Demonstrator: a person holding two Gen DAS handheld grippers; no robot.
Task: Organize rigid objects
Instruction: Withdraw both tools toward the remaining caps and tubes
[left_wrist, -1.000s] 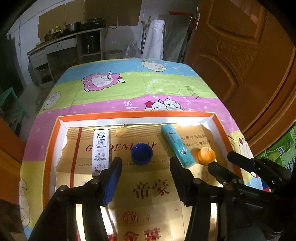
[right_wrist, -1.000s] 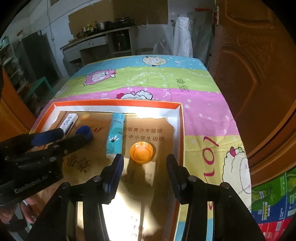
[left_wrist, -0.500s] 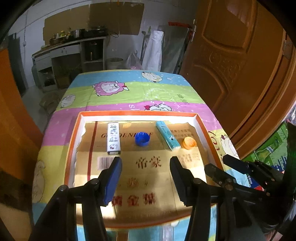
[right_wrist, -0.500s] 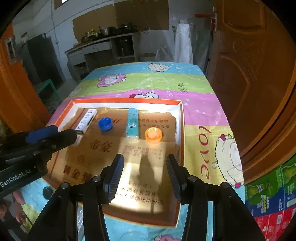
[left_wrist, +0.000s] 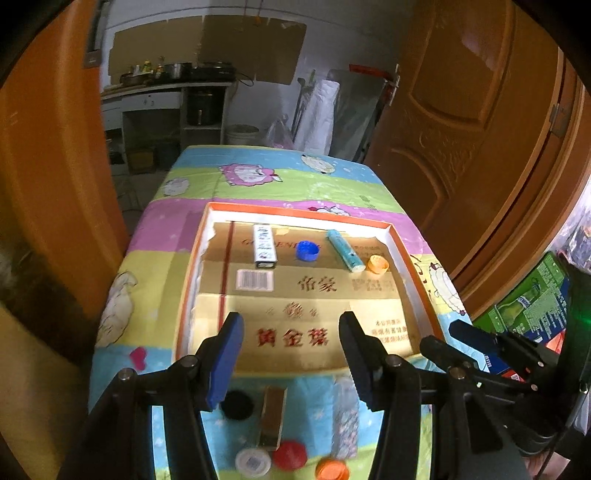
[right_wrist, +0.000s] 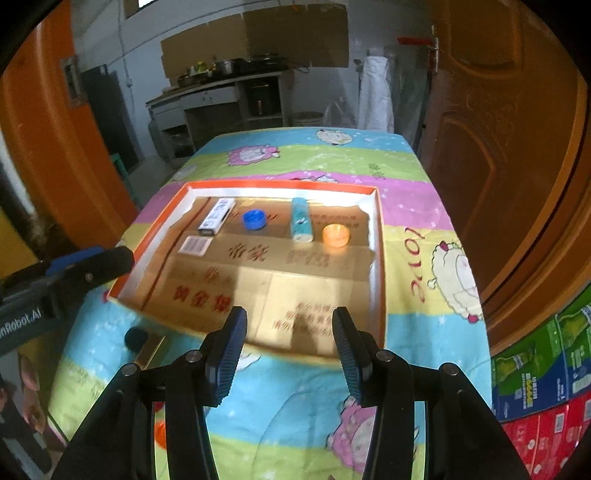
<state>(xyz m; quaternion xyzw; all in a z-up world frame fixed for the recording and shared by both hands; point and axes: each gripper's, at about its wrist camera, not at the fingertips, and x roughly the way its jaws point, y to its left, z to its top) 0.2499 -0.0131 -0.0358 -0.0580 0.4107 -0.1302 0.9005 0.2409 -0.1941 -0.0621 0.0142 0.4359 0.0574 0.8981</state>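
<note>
An orange-rimmed tray (left_wrist: 402, 243) (right_wrist: 379, 236) lined with cardboard lies on the table. At its far end sit a white box (left_wrist: 264, 246) (right_wrist: 217, 216), a blue cap (left_wrist: 307, 251) (right_wrist: 254, 219), a teal tube (left_wrist: 344, 250) (right_wrist: 301, 219) and an orange cap (left_wrist: 378, 264) (right_wrist: 336, 235). Near the table's front edge lie a black cap (left_wrist: 236, 405), a gold box (left_wrist: 272, 417), a patterned tube (left_wrist: 345, 417), a white cap (left_wrist: 253, 462), a red cap (left_wrist: 291, 455) and another orange cap (left_wrist: 331, 470). My left gripper (left_wrist: 291, 360) and right gripper (right_wrist: 290, 354) are open, empty, above the front edge.
The table has a colourful cartoon cloth (right_wrist: 332, 162). A brown wooden door (left_wrist: 480, 147) stands close on the right, an orange door (left_wrist: 48, 166) on the left. Printed cartons (right_wrist: 546, 369) are stacked at the lower right. A kitchen counter (left_wrist: 166, 92) is far behind.
Both grippers have pulled back and up from over the tray to the table's front edge. The loose objects on the cloth in front of the tray have come into view.
</note>
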